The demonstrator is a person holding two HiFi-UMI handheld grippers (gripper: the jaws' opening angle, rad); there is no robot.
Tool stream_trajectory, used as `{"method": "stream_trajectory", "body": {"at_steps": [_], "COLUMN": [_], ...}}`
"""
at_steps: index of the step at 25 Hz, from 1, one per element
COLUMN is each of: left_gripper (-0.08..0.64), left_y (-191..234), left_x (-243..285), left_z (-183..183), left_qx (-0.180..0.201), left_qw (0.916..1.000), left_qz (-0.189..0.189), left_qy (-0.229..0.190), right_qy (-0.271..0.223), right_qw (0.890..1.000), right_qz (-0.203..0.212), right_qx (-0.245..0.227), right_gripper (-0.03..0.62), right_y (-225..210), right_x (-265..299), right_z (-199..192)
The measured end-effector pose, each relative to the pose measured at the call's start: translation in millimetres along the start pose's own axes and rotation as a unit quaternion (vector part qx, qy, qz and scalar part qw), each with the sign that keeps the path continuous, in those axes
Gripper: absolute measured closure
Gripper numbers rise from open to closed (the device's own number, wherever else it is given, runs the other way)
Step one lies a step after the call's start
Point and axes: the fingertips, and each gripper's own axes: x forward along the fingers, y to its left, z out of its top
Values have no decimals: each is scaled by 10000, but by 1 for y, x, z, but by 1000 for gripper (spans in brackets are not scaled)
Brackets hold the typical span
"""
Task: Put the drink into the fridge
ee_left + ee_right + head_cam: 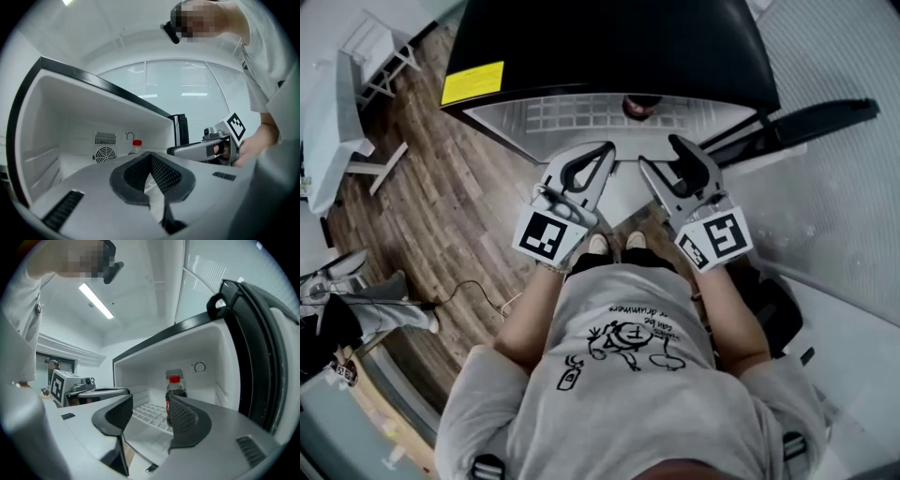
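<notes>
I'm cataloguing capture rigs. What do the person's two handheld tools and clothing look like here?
The left tool and right tool are both light grey shells with curved jaws lined with dark textured pads. Each carries a white cube with black square markers at its rear. The person wears a grey short-sleeved T-shirt with a black drawing printed on it.

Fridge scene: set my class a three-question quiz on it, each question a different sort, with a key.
1. True or false: the bottle stands upright inside the fridge.
2. The bottle's cap is: A blue, B red, C green.
3. Fill in: the left gripper has its fingers together; the right gripper has them ____.
Key: 1 true; 2 B; 3 apart.
</notes>
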Motion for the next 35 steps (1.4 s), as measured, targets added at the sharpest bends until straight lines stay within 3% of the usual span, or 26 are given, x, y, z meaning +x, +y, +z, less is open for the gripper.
{"method": "stream_trajectory", "body": {"at_steps": [9,17,21,28,35], "left_gripper": [558,558,558,558,558], "left_y": [-38,-74,-93,-107,-114], "left_x": [-19,-25,-29,-44,-48], "left_z": [32,67,78,89,96], "left_qx": [-370,-394,-221,-190,-189], "left_qw": [9991,9978,9978,9985,9984], "left_qz": [-128,-482,-618,-503,-513], "left_qy": [-155,-222,-133,-107,-121], "right_qy": [-40,84,81,-9,-67], "right_qw": [9993,9986,9982,9961,9951], "right_qz": [367,519,586,882,974], "right_qx": [42,71,109,86,175], "right_gripper": [491,532,546,554,552], "right_y": [34,49,57,79,82], "right_x": [-32,-53,-64,-80,-84], "right_z": [31,54,64,88,87]}}
